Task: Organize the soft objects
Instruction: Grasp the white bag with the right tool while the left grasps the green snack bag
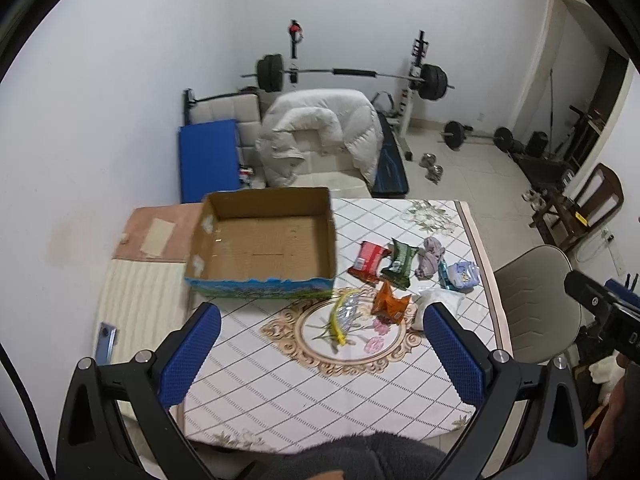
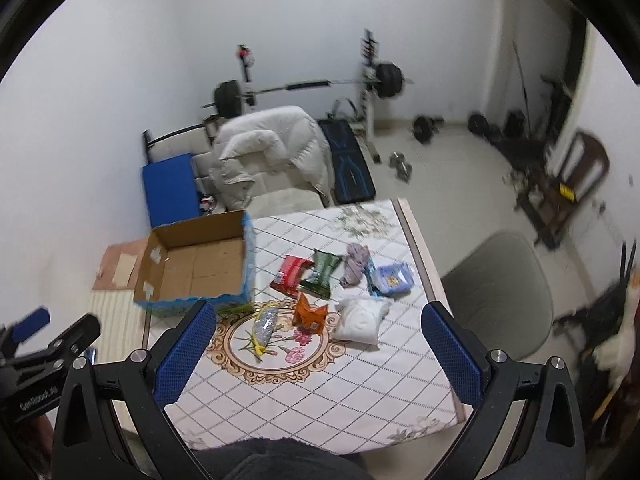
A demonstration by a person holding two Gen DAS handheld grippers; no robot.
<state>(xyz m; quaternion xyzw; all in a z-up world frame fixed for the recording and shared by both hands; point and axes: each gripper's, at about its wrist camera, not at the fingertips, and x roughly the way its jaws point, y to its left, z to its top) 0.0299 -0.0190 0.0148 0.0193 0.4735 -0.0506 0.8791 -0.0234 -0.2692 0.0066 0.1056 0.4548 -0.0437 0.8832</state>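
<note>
An open cardboard box (image 1: pixel 264 240) stands on the left of the patterned table (image 1: pixel 280 380); it also shows in the right wrist view (image 2: pixel 196 268). Right of it lie soft items: a red packet (image 1: pixel 368 258), a green packet (image 1: pixel 400 262), a purple cloth (image 1: pixel 430 256), a blue tissue pack (image 1: pixel 462 274), an orange packet (image 1: pixel 390 304), a white bundle (image 2: pixel 362 318) and a clear bag with a yellow strip (image 1: pixel 344 314). My left gripper (image 1: pixel 320 344) is open and empty above the table's near half. My right gripper (image 2: pixel 316 346) is open and empty too.
A grey chair (image 2: pixel 496 292) stands right of the table. A bench with a white duvet (image 1: pixel 324 128), a blue mat (image 1: pixel 208 156) and a barbell rack (image 1: pixel 348 74) stand behind. A phone (image 1: pixel 105 340) lies on the left side surface.
</note>
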